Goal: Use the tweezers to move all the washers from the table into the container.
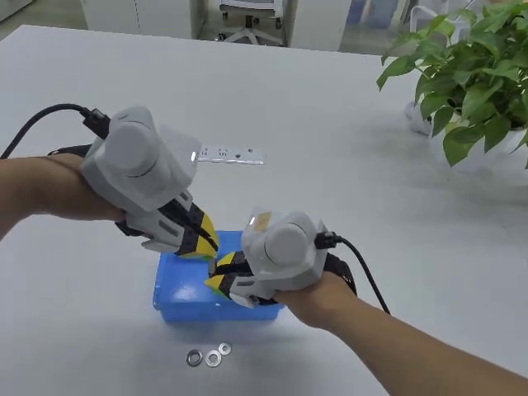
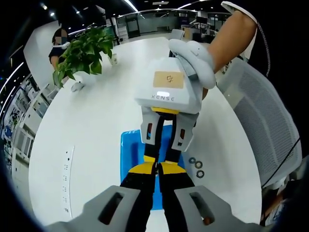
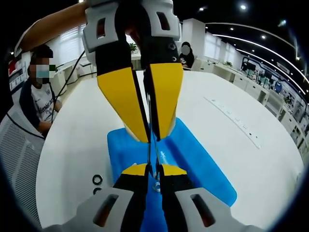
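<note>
A blue container [image 1: 177, 294] stands near the table's front edge. Three metal washers [image 1: 212, 356] lie on the table just in front of it, also seen to its right [image 2: 197, 166] and left [image 3: 97, 179]. Both grippers hover tip to tip over the container. My left gripper [image 1: 208, 244] comes in from the left, my right gripper [image 1: 217, 277] from the right. A thin pair of metal tweezers [image 3: 150, 153] runs between the shut yellow jaw tips of my left gripper [image 3: 150, 138] and my right gripper [image 3: 153, 170]. In the left gripper view my left gripper [image 2: 157, 167] meets my right gripper [image 2: 161, 155] above the container [image 2: 129, 150].
A white power strip [image 1: 231, 154] lies on the table beyond the grippers. A potted plant [image 1: 470, 74] stands at the far right. Bare white table surrounds the container [image 3: 203, 169]. A seated person [image 3: 38, 101] is beyond the table edge in the right gripper view.
</note>
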